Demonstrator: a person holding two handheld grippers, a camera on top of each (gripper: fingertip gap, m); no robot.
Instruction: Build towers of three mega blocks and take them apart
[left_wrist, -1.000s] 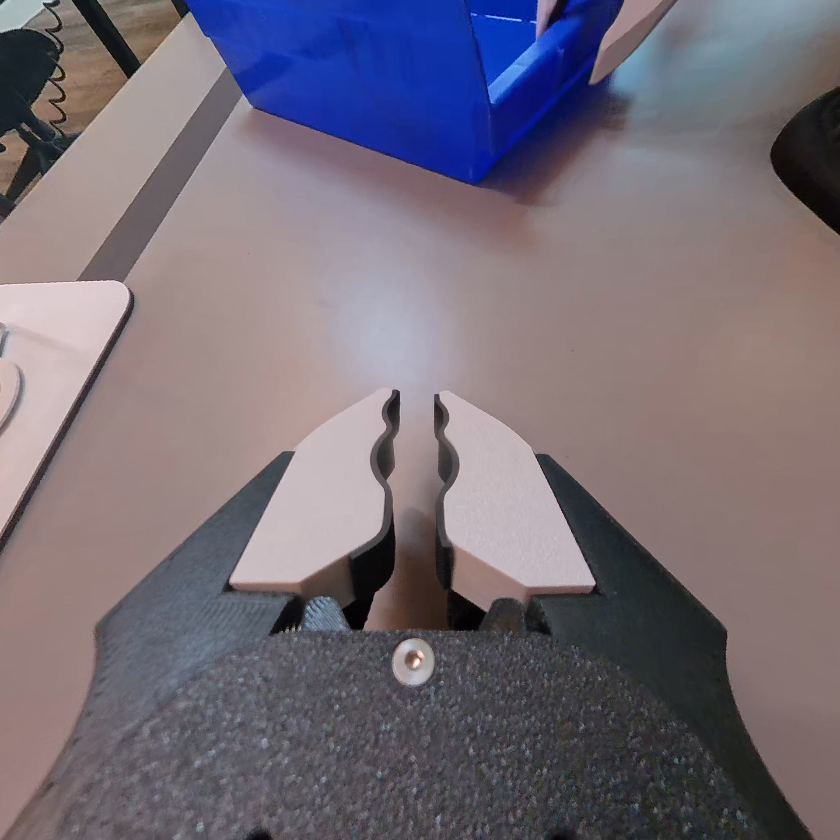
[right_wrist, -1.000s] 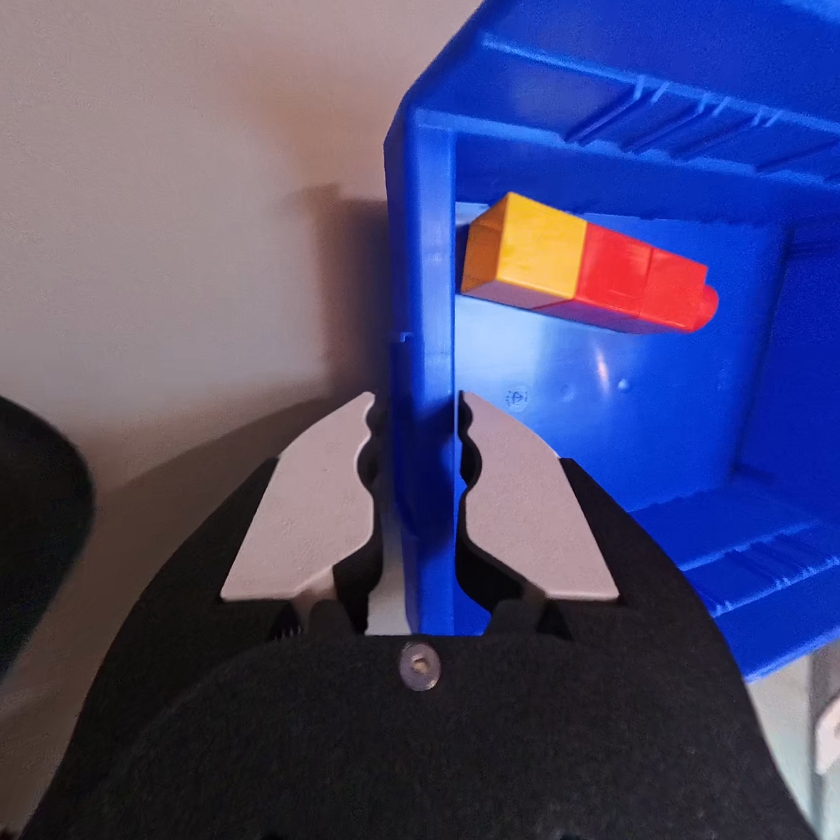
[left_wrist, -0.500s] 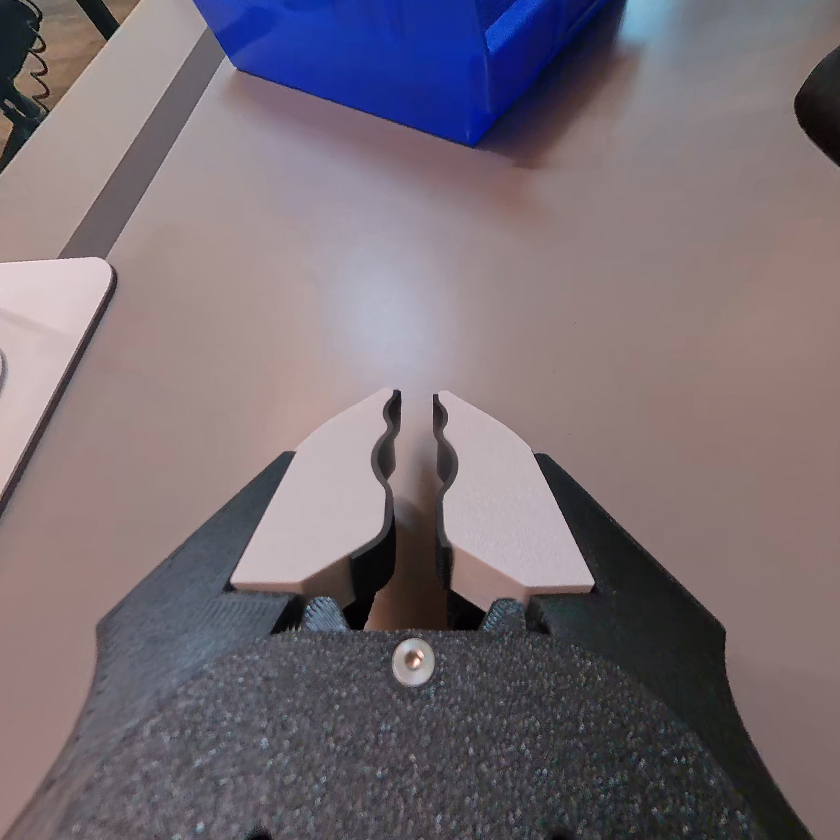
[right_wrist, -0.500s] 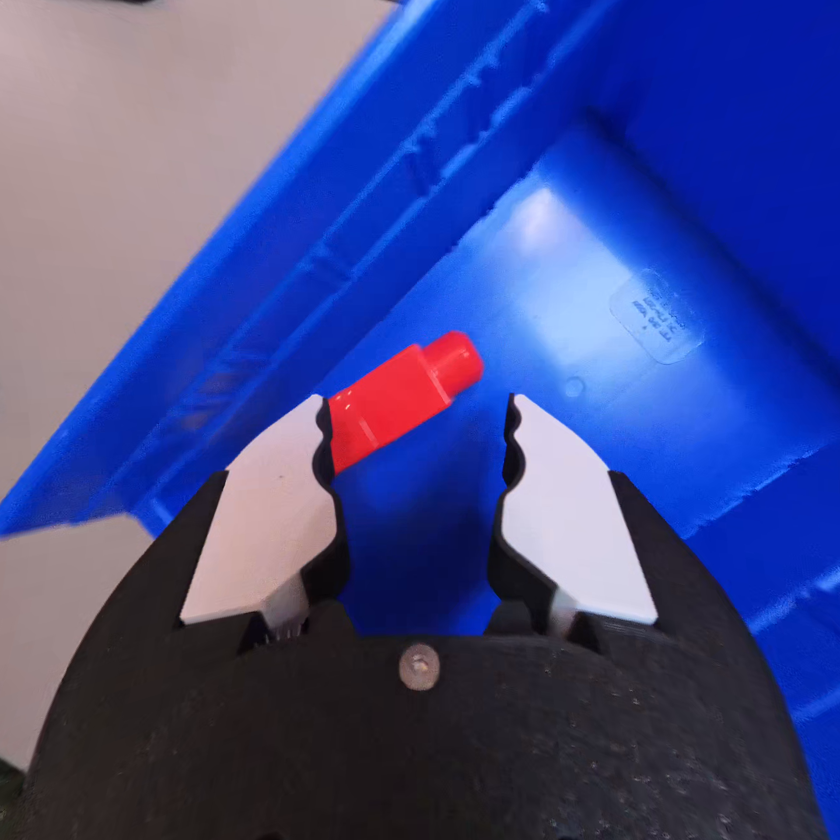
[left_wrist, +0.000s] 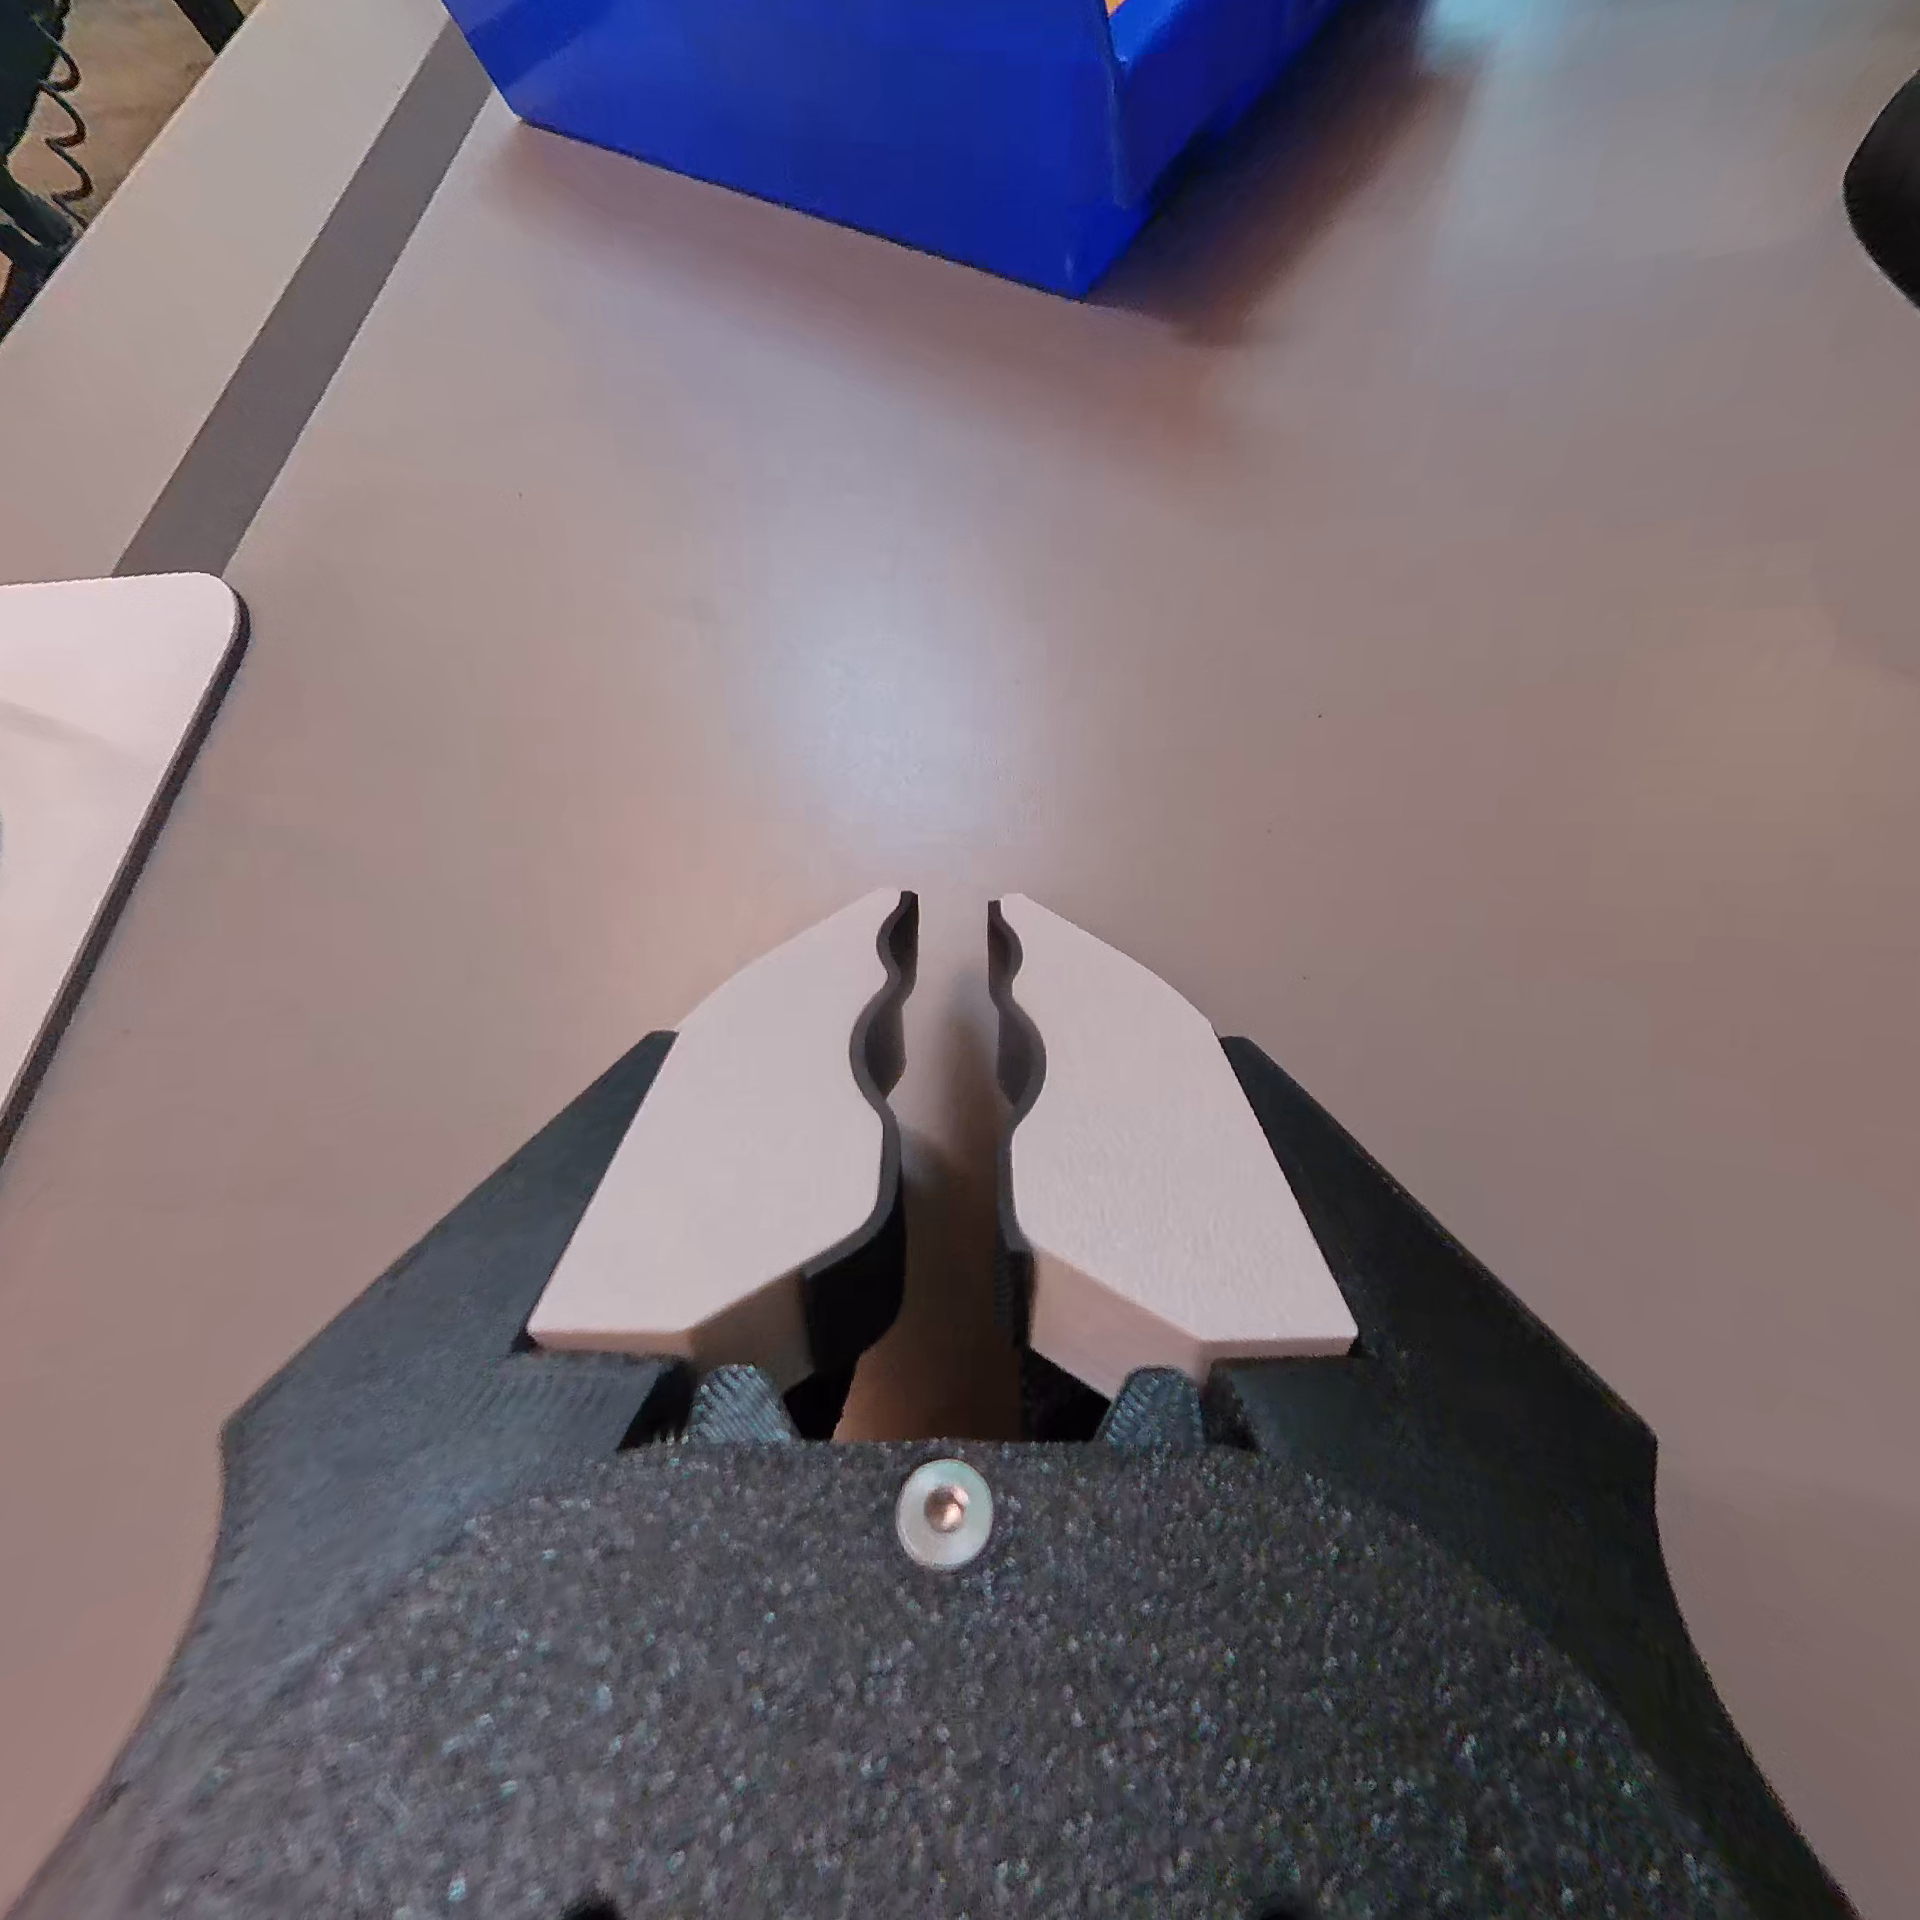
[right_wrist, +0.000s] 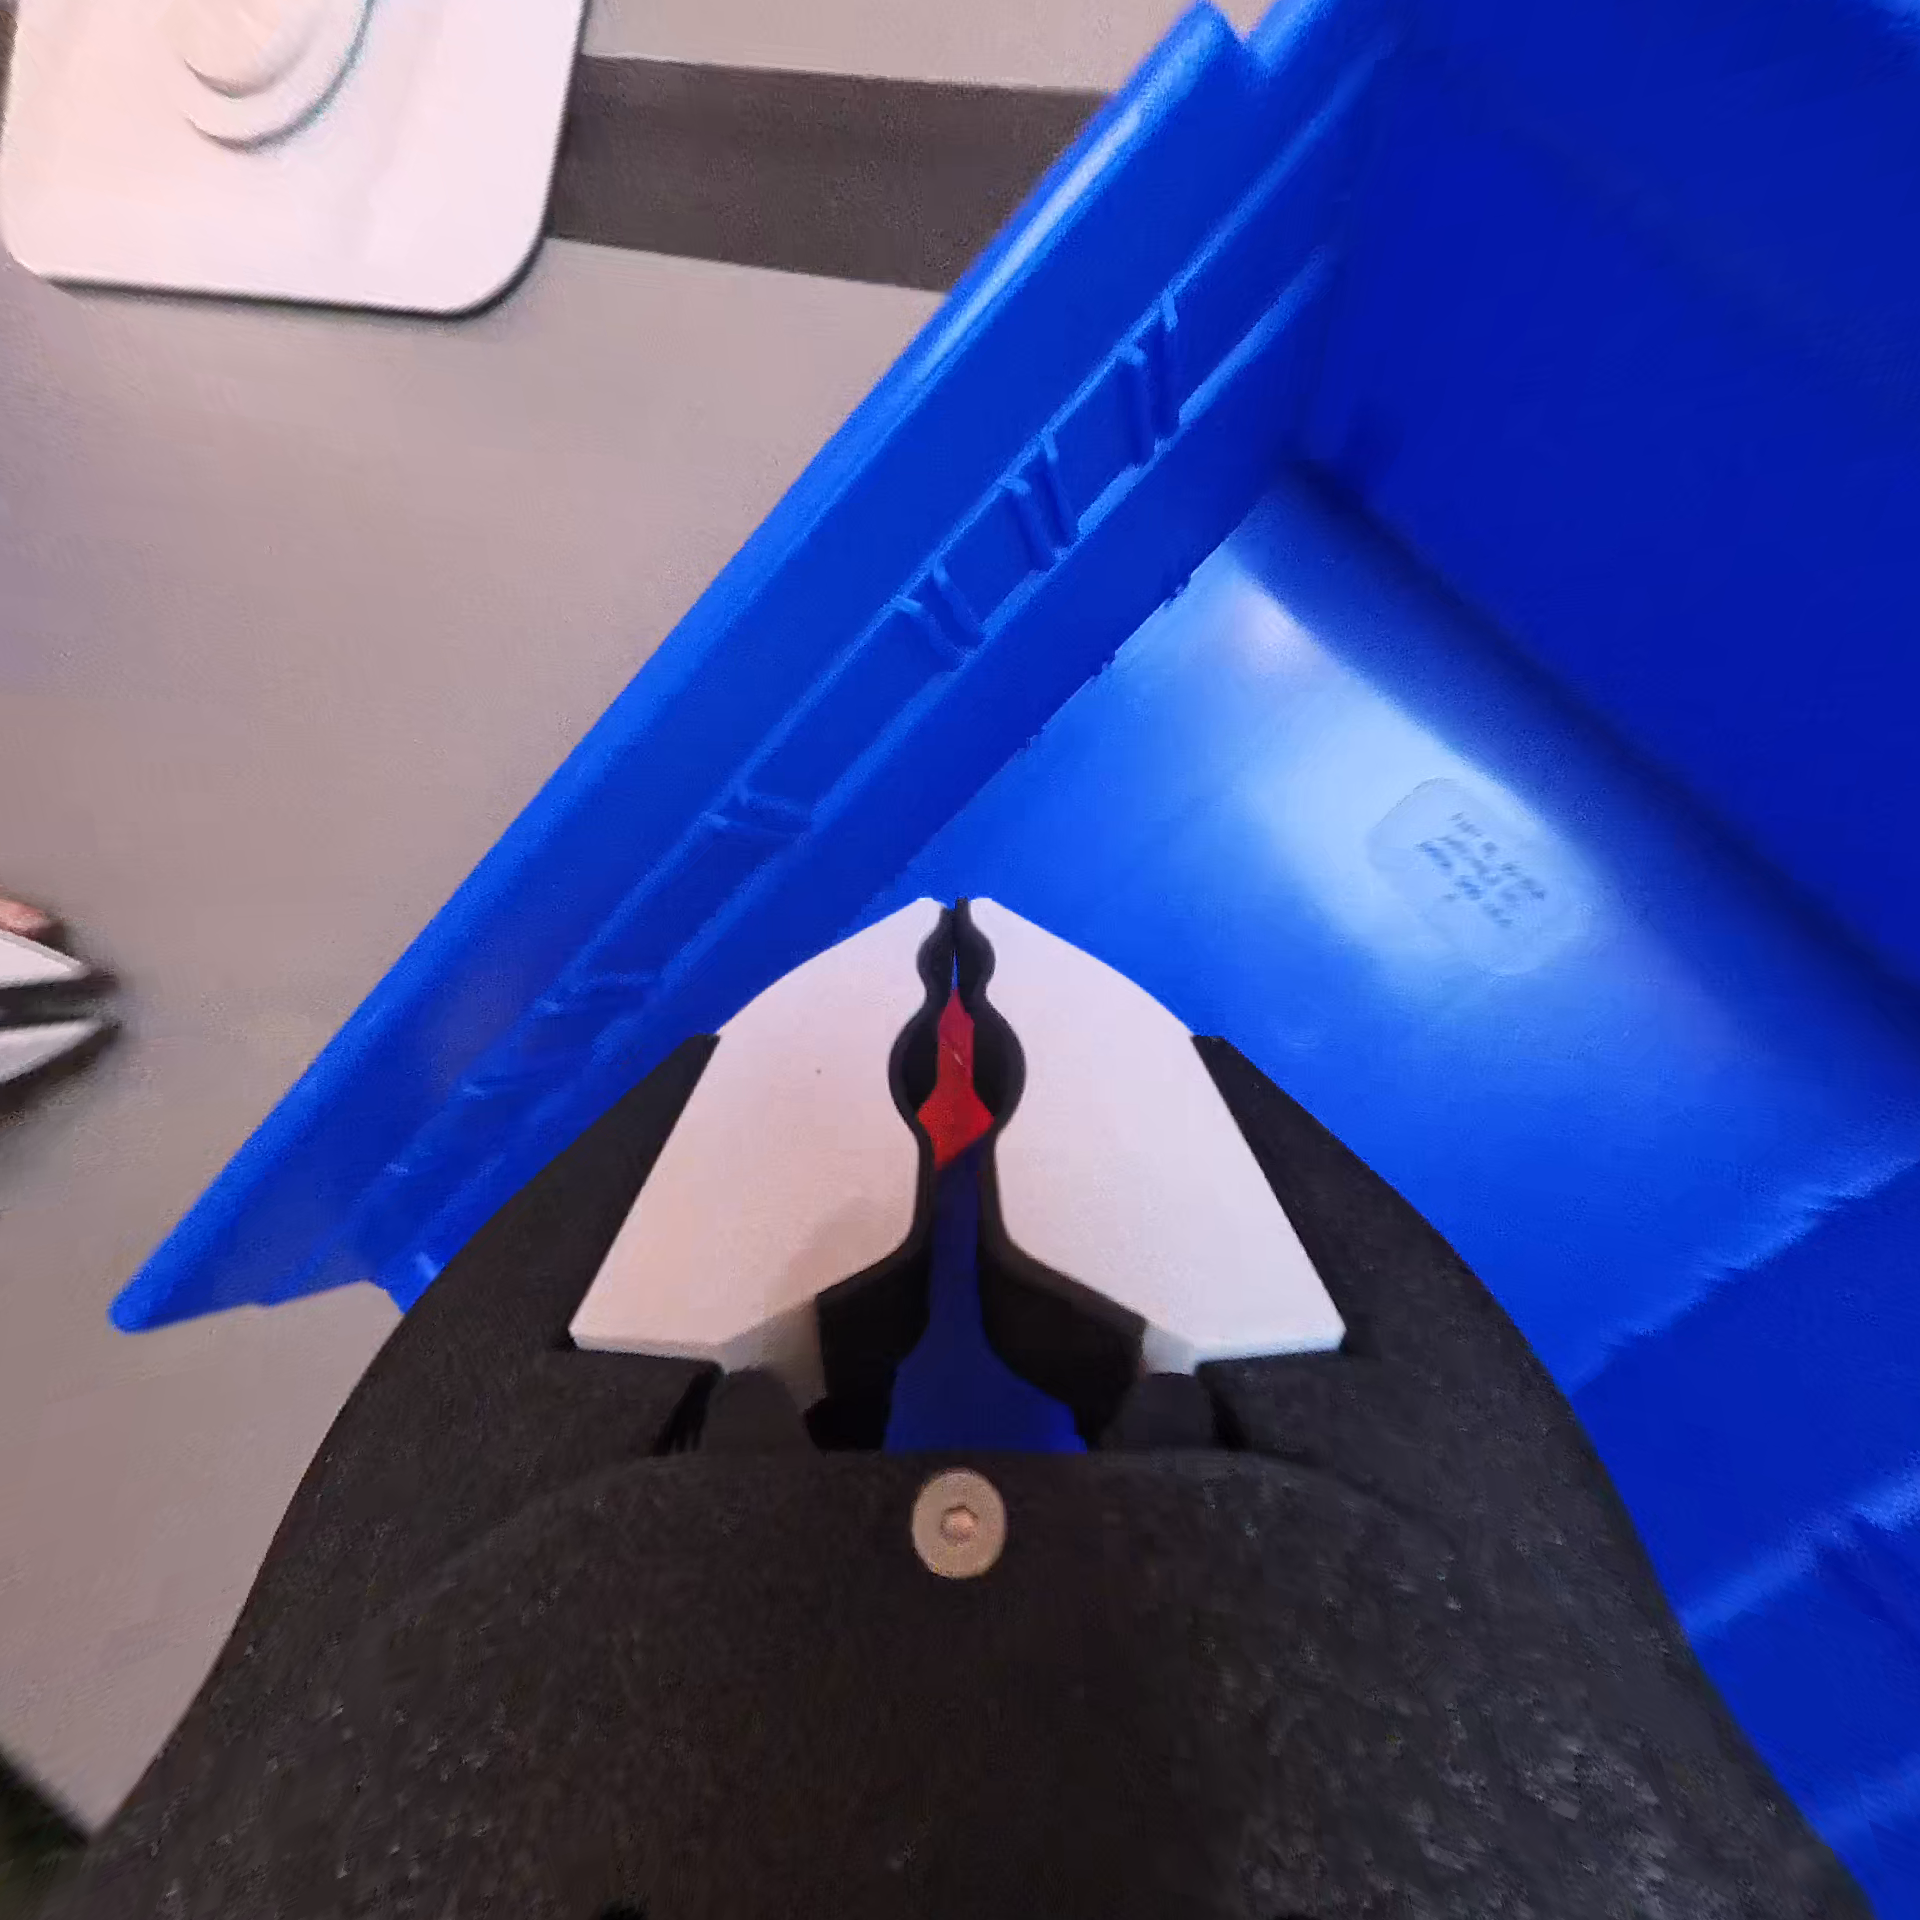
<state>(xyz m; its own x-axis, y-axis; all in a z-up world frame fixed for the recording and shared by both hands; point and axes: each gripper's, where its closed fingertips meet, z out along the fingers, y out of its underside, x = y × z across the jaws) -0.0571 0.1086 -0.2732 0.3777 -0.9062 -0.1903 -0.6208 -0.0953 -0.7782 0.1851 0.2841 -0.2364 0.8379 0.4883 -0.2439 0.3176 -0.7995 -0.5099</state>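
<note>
Peeking between right tool fingers: red block

Both pictures are bright and evenly lit. A soft overhead glare sits on the matte grey-brown tabletop, and a paler sheen on the glossy blue plastic bin. The bin casts a soft shadow beside it. Wide-angle bending stretches the edges; the white rounded board seems motion-blurred.
</note>
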